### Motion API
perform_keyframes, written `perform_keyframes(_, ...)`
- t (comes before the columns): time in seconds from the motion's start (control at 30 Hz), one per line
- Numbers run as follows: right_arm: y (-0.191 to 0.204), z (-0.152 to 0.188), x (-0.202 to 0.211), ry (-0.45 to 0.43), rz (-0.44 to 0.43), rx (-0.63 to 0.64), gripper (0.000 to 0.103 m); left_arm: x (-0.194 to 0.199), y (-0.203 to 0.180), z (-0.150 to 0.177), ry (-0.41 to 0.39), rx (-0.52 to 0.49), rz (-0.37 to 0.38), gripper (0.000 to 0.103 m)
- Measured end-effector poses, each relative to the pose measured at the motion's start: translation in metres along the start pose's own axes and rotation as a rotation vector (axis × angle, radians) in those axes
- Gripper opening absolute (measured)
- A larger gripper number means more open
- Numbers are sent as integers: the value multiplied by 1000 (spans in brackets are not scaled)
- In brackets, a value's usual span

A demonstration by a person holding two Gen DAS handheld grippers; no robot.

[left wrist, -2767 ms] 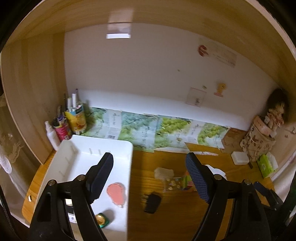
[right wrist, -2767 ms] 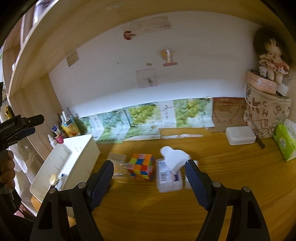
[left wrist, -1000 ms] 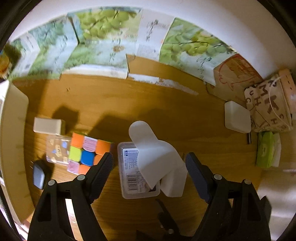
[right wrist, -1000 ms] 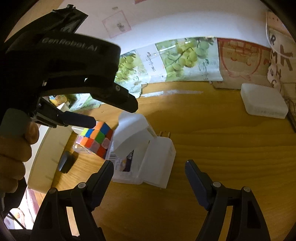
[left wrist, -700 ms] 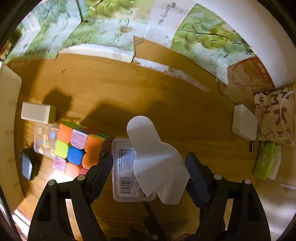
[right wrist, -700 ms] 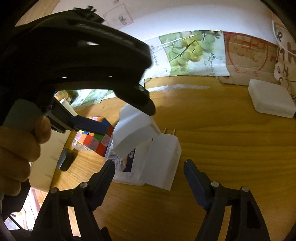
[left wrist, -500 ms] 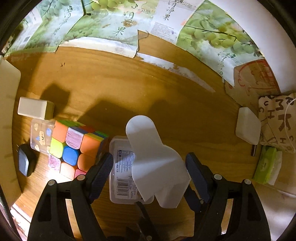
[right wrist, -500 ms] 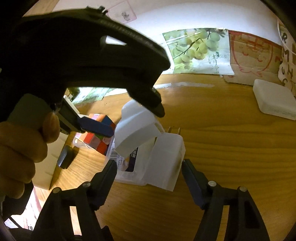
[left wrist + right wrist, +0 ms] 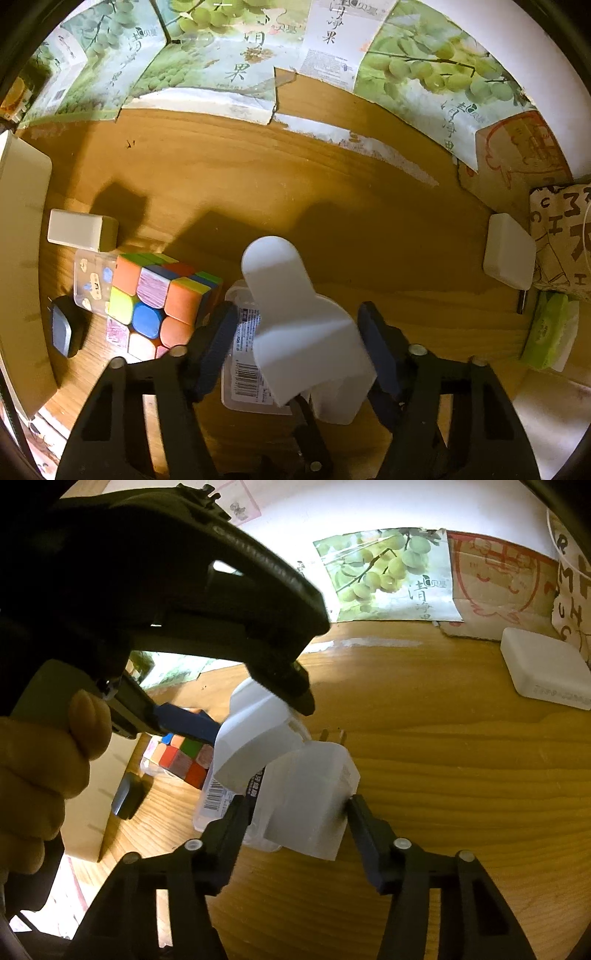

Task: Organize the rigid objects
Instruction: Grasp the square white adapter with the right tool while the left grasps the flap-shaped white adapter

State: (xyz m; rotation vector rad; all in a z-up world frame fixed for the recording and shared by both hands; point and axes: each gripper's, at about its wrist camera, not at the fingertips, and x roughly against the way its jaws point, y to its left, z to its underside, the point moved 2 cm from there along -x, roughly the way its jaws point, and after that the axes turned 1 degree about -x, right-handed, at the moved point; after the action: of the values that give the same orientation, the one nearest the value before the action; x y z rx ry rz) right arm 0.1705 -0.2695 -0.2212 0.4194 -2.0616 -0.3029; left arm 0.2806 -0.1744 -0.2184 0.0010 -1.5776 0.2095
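Observation:
My left gripper [image 9: 295, 332] points straight down over a white bent plastic piece [image 9: 295, 314] that rises from a clear box with a barcode label [image 9: 240, 365]. Its jaws are closing with that piece between them, and a gap shows at the left pad. My right gripper [image 9: 295, 808] straddles a white plug adapter [image 9: 310, 794] lying against the clear box. Its jaws are closing too; the right pad is at the adapter's edge and the left pad stands just off it. A colourful puzzle cube [image 9: 159, 299] sits to the left of the box.
A white tray [image 9: 18, 221] lies at the left edge. Near the cube are a small black charger [image 9: 62, 328], a clear sticker case [image 9: 92, 280] and a small white block [image 9: 81, 230]. At right are a white box [image 9: 509, 254], a green tissue pack [image 9: 550, 332] and a patterned bag [image 9: 561, 236].
My left gripper sank toward the white bent piece and its jaws narrowed around it. The right jaws narrowed around the plug adapter while that hand stayed put.

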Motion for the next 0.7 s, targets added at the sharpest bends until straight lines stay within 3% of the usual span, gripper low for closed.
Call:
perform_keyframes(0.1,2,0,2,0,0,14,45,2,-4,-4,-1,-7,-14,60)
perform_keyframes(0.33,3,-1,2,13,1,23,41,3,-1,-7,11,-5,7,60)
perform_keyframes(0.7,8,0,4,54,-9,45,35,2,19,18,56,-26,40,59)
